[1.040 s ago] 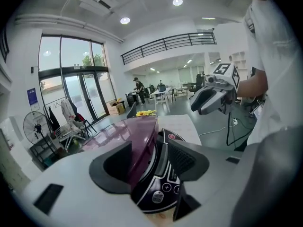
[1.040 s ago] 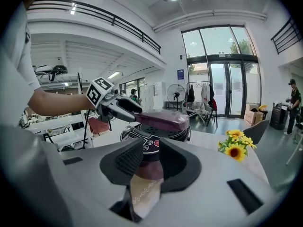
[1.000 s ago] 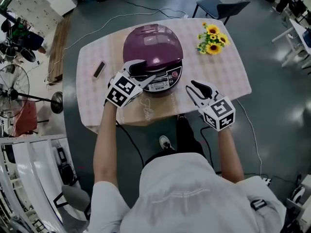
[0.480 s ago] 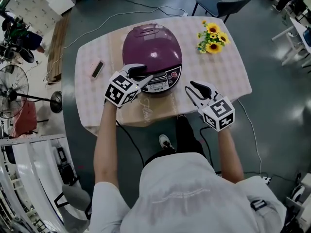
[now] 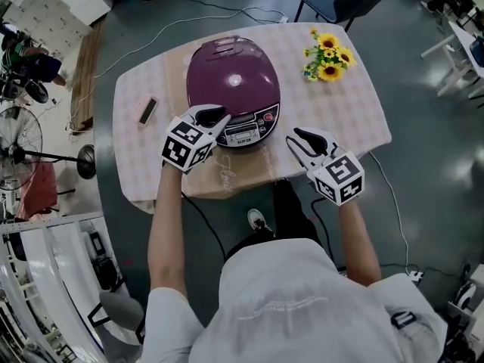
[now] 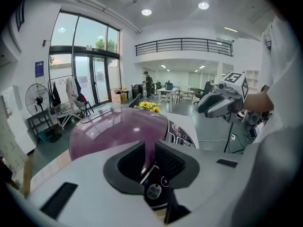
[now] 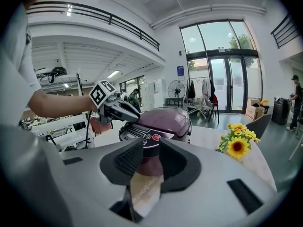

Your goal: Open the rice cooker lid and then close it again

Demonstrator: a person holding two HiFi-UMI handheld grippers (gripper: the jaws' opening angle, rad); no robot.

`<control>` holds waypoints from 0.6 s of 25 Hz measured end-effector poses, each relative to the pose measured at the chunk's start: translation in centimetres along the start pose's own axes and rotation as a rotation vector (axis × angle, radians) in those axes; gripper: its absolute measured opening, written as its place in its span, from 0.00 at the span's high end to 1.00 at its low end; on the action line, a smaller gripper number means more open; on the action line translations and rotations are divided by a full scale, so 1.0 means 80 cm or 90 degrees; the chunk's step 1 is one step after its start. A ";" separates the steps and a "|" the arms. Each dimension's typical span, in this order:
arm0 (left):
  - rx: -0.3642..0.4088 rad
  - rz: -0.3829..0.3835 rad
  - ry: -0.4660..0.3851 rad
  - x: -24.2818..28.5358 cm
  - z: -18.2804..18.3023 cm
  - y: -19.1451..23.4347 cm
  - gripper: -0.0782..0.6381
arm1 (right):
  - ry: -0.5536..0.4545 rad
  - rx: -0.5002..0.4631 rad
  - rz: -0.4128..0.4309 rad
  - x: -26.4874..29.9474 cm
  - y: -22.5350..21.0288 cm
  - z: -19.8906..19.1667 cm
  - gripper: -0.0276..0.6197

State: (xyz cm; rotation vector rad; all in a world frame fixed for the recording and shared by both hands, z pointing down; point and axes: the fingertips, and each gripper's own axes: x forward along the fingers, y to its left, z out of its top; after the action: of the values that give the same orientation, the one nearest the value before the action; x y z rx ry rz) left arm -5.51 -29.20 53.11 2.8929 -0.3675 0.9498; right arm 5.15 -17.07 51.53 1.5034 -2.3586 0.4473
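Note:
The purple rice cooker (image 5: 233,82) stands on the table with its lid down and its control panel (image 5: 249,131) facing me. My left gripper (image 5: 215,119) rests against the lid's front left edge. Its jaws are closing and stand only a narrow gap apart, with nothing between the pads. In the left gripper view the lid (image 6: 118,126) fills the space just past the left gripper (image 6: 149,157). My right gripper (image 5: 299,138) hovers off the cooker's front right, open and empty. The right gripper view shows the cooker (image 7: 163,119) beyond the right gripper (image 7: 150,157).
A bunch of sunflowers (image 5: 327,55) lies at the table's far right corner. A small dark bar-shaped object (image 5: 147,110) lies left of the cooker. The checked tablecloth (image 5: 340,112) covers the table. A chair (image 5: 340,6) stands behind it and a fan (image 5: 19,138) on the floor at left.
The left gripper's jaws have narrowed from wide apart to a thin gap, and it has sunk a little at the lid's front edge. The right gripper has stayed where it was.

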 end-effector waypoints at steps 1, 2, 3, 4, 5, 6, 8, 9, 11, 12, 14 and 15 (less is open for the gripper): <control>0.000 0.007 0.001 0.001 0.001 0.001 0.79 | 0.000 0.000 0.000 0.001 0.000 0.000 0.77; 0.001 0.013 0.001 0.001 0.001 0.002 0.80 | 0.000 0.000 0.001 0.001 -0.001 0.001 0.77; 0.001 0.018 0.002 0.002 0.001 0.003 0.80 | 0.000 0.000 0.002 0.002 0.000 0.000 0.77; 0.001 0.021 0.005 0.003 0.000 0.003 0.80 | 0.000 0.000 0.003 0.003 0.000 0.000 0.77; 0.001 0.024 0.008 0.004 -0.001 0.003 0.80 | 0.002 0.001 0.004 0.004 0.001 -0.002 0.77; 0.002 0.027 0.012 0.005 -0.002 0.002 0.80 | 0.003 0.001 0.006 0.005 0.003 -0.003 0.77; 0.005 0.031 0.015 0.006 -0.004 0.001 0.80 | 0.004 0.002 0.009 0.006 0.006 -0.004 0.77; 0.005 0.032 0.014 0.006 -0.004 0.001 0.80 | 0.005 0.001 0.011 0.007 0.008 -0.004 0.77; 0.005 0.033 0.013 0.006 -0.004 0.001 0.80 | 0.005 0.000 0.012 0.009 0.009 -0.004 0.77; 0.005 0.035 0.012 0.006 -0.004 0.001 0.80 | 0.005 0.000 0.012 0.009 0.009 -0.004 0.77; 0.003 0.037 0.010 0.006 -0.004 0.001 0.80 | 0.005 0.003 0.012 0.009 0.009 -0.005 0.77; 0.001 0.039 0.008 0.006 -0.003 0.001 0.80 | 0.006 0.006 0.013 0.009 0.009 -0.006 0.77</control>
State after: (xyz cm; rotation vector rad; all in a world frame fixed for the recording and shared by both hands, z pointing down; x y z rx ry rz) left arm -5.32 -29.35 53.62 2.8916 -0.4561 0.9774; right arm 4.27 -17.17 52.21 1.4802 -2.3700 0.4700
